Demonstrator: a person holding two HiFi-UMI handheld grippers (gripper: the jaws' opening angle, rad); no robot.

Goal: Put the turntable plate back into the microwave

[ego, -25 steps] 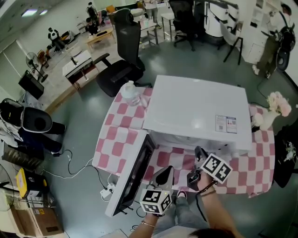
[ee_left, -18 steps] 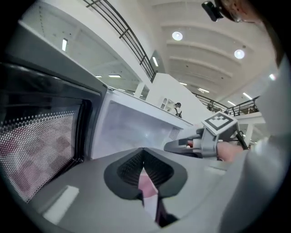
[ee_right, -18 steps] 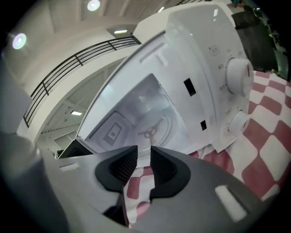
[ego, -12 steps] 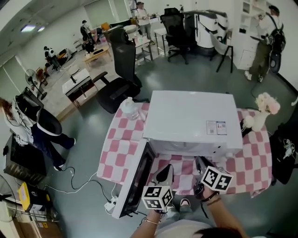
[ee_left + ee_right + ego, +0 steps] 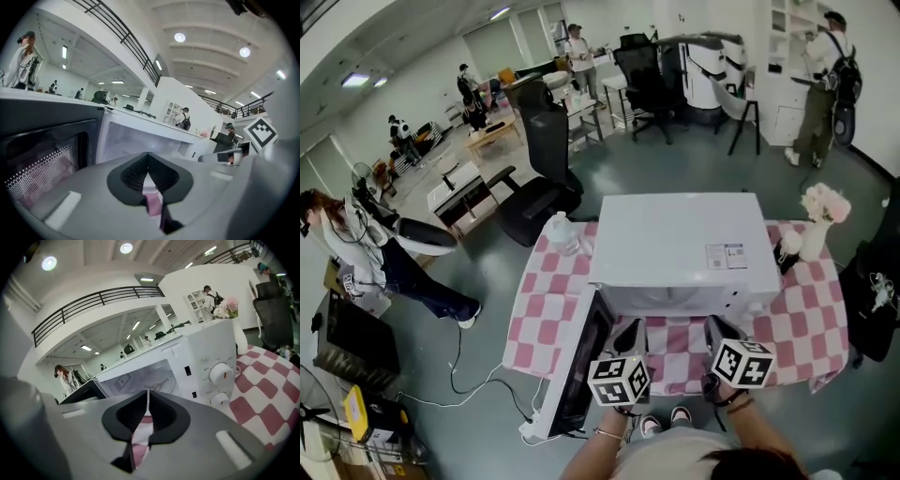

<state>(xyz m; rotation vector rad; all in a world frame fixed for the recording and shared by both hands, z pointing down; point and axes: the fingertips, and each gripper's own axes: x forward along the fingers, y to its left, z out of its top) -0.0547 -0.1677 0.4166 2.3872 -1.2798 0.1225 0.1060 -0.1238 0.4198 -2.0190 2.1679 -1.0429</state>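
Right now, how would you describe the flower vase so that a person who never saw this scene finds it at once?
Find the white microwave on the pink-and-white checked table. Beside the microwave's right side, near the table's far edge, stands a white vase with pale pink flowers. It alone carries flowers; the clear container stands on the opposite, left side.

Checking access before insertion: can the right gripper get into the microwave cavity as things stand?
Likely yes. The door stands open to the left, and the right gripper faces the cavity with nothing visible between them. Its jaws are shut.
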